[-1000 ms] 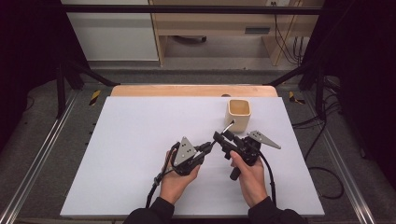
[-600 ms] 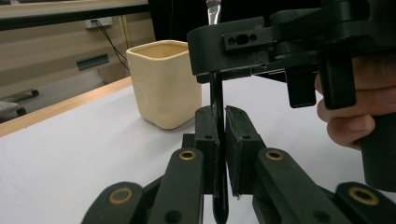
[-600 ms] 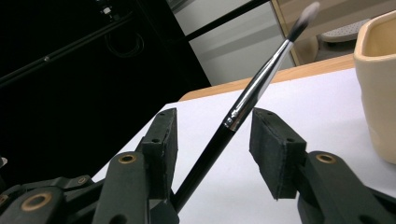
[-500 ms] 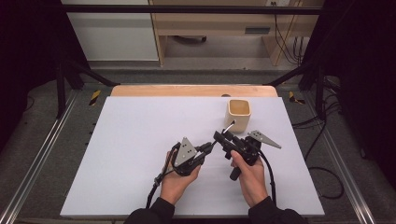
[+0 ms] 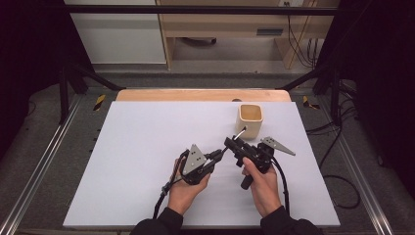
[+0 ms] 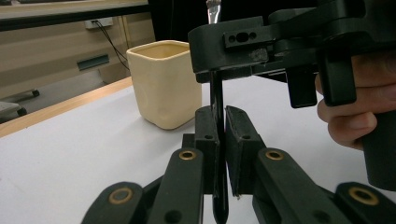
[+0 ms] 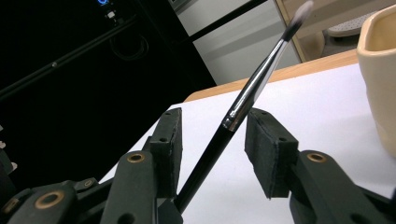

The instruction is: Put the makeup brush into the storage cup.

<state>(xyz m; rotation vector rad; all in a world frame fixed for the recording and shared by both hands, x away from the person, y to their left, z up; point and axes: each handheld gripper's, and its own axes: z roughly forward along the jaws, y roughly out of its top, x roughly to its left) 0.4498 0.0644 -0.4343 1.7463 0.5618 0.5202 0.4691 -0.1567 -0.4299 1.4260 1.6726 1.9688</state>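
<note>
From the high view, my left gripper (image 5: 219,155) and right gripper (image 5: 234,143) meet near the table's (image 5: 137,147) middle, the cream cup (image 5: 250,119) at one o'clock from them.

In the left gripper view, my jaws are clamped on the brush's (image 6: 216,116) black handle, cup (image 6: 161,84) at eleven o'clock.

In the right gripper view, my jaws stand apart around the brush (image 7: 247,95), its bristles pointing to one o'clock, the pads clear of it.
</note>
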